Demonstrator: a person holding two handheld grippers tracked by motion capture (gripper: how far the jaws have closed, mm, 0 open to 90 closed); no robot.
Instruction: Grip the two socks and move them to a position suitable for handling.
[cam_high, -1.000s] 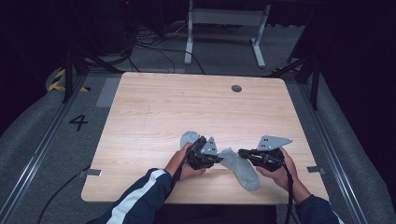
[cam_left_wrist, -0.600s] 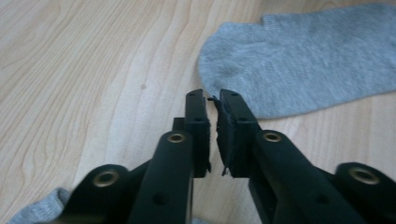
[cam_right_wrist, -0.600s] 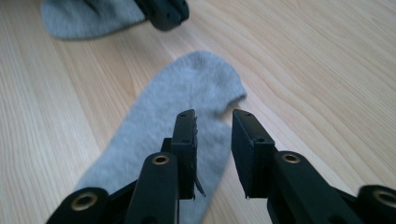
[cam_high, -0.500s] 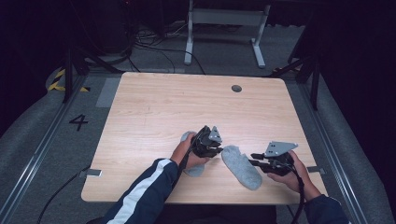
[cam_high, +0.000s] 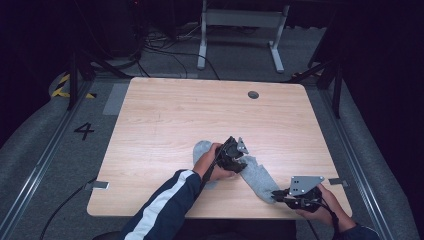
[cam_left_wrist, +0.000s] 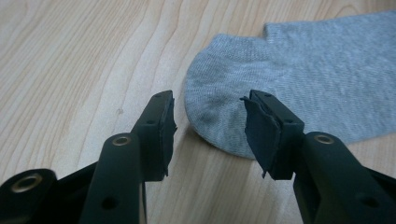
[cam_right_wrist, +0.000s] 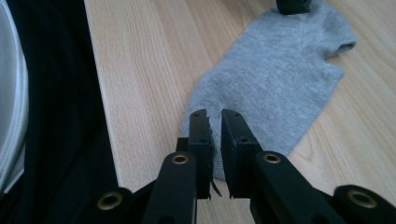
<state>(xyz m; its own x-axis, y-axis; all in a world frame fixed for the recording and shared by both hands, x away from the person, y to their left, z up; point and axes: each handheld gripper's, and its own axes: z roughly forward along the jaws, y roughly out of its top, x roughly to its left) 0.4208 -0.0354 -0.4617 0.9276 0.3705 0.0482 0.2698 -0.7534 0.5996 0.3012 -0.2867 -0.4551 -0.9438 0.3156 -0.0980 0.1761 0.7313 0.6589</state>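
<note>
Grey sock (cam_high: 257, 176) flat on the wooden table (cam_high: 165, 120), in the near half, running slantwise toward the near right corner. Toe end close to the near table edge, little margin there. Beyond the sock, broad bare wood up to the far edge, broken by 1 round grommet (cam_high: 253, 94) near the far right.

Second grey sock (cam_high: 201, 149) just left of the first, mostly covered by the person's left hand and striped sleeve (cam_high: 165, 205); shape hard to make out. In the right gripper view, dark sleeve cloth blocking the left side, and the black tip of the other gripper cut off at the top edge, over the sock's cuff end.

Left gripper (cam_left_wrist: 208, 125) at the sock's far end, jaws parted after just opening, nothing pinched: rounded sock end (cam_left_wrist: 289, 79) lying in the gap and past the right pad, wood under the left.

Right gripper (cam_right_wrist: 216, 149) at the sock's (cam_right_wrist: 275, 88) near end, jaws just narrowed to a thin slot with the fabric edge running up between the pads, apparently nipped.
</note>
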